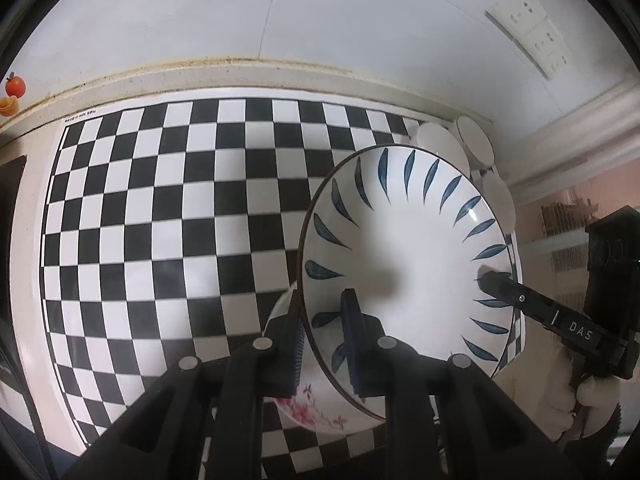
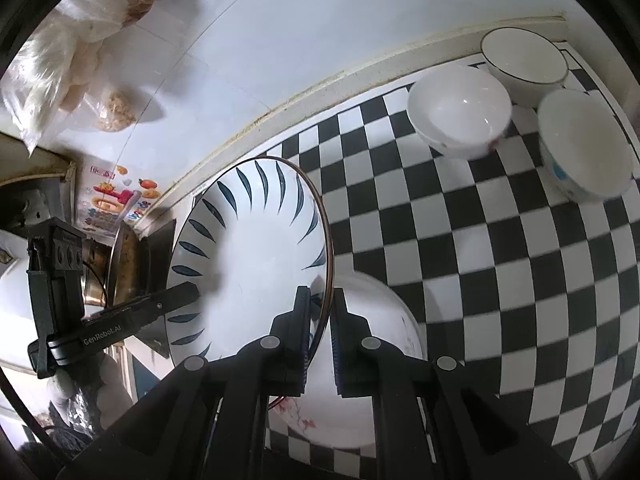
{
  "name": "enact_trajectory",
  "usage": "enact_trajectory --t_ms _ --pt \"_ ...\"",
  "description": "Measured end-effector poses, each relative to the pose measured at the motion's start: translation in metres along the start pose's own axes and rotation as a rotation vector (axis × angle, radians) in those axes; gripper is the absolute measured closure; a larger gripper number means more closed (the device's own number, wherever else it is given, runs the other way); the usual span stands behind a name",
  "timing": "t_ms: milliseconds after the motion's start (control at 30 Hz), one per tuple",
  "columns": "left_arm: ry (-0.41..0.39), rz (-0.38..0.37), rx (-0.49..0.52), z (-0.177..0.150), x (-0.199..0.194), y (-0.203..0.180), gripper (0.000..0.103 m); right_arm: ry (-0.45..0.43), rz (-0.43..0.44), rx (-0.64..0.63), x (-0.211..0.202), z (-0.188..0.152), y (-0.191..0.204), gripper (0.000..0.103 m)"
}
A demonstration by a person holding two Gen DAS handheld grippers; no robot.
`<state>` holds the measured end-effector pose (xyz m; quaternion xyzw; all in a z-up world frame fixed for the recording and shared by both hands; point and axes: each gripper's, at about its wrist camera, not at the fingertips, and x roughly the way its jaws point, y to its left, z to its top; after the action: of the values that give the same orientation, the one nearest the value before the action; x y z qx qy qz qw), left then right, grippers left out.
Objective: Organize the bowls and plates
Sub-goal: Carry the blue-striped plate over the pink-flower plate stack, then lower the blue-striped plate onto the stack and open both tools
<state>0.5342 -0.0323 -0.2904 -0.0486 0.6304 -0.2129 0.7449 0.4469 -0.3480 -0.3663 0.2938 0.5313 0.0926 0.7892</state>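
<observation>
Both tools grip opposite rims of the blue-leaf plate (image 1: 404, 256), left tool (image 1: 320, 344) and right tool (image 2: 320, 336) each clamped narrow on its edge, holding it tilted just above the floral plate (image 2: 360, 412) on the checkered surface (image 1: 160, 220).

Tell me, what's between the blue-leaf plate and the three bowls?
Only bare checkered mat, in the right wrist view, between the blue-leaf plate and the three bowls.
</observation>
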Motion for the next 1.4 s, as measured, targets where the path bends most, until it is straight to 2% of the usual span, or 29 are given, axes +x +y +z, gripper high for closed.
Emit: enact_trajectory --t_ms 300,633,933,1200,1400 --pt "0.100 0.008 -0.024 -0.035 0.031 0.010 0.088 0.066 -0.003 0.042 0.018 -0.047 -0.023 0.093" --pt "0.213 0.036 -0.037 -0.051 0.075 0.014 0.087 0.143 -0.045 0.086 0.054 -0.079 -0.057 0.093" --pt "0.265 0.081 -0.010 -0.062 0.096 0.010 0.087 0.164 -0.092 0.064 0.065 -0.082 -0.063 0.093" --pt "0.294 0.099 -0.030 -0.069 0.105 0.014 0.088 0.172 -0.160 -0.001 0.074 -0.078 -0.053 0.092" --pt "0.305 0.109 -0.052 -0.067 0.103 0.017 0.087 0.187 -0.185 0.007 0.077 -0.078 -0.053 0.092"
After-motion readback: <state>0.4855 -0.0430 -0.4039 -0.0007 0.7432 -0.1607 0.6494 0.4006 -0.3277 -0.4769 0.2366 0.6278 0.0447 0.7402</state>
